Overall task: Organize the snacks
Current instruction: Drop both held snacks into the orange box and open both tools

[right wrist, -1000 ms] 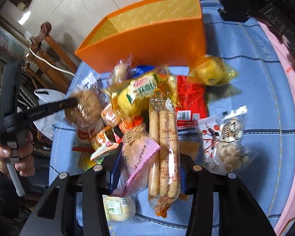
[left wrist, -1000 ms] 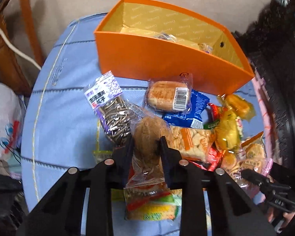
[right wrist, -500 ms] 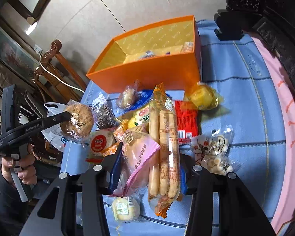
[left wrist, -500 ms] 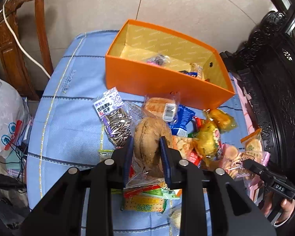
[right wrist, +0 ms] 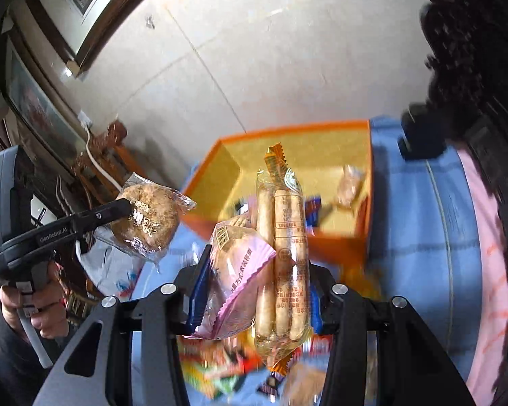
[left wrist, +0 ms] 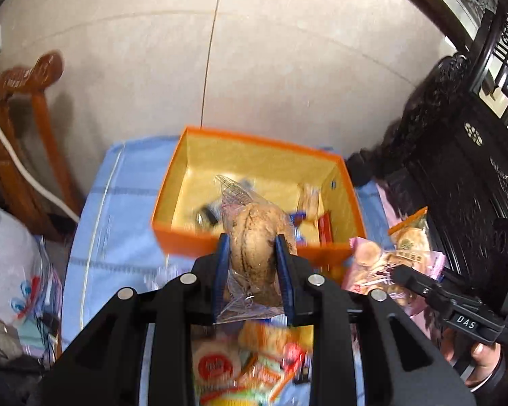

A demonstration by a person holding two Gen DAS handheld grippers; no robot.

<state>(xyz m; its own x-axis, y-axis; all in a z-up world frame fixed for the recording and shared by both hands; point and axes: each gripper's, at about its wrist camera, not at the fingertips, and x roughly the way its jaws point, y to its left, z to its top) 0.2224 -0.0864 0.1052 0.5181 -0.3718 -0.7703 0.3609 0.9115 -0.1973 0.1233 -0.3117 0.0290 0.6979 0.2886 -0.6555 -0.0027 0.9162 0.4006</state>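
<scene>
A blue checked tablecloth (left wrist: 84, 237) covers the work surface; a tiled floor lies beyond it, a wooden chair (left wrist: 23, 128) stands at left and dark carved furniture at right. At left, the left gripper (left wrist: 252, 248) is closed on a round brown cake in a clear wrapper (left wrist: 252, 247), held in the air at the near wall of the orange box (left wrist: 172, 230). The box already holds several small packets, so sorting is partly done. At right, the right gripper (right wrist: 257, 267) is clamped on two items together: a pink-wrapped pastry (right wrist: 235, 264) and a pack of long biscuit sticks (right wrist: 281, 247), raised short of the box. Loose snacks (left wrist: 254, 365) remain heaped on the cloth below both grippers. Judged remaining: deposit three held items, then clear the heap.
</scene>
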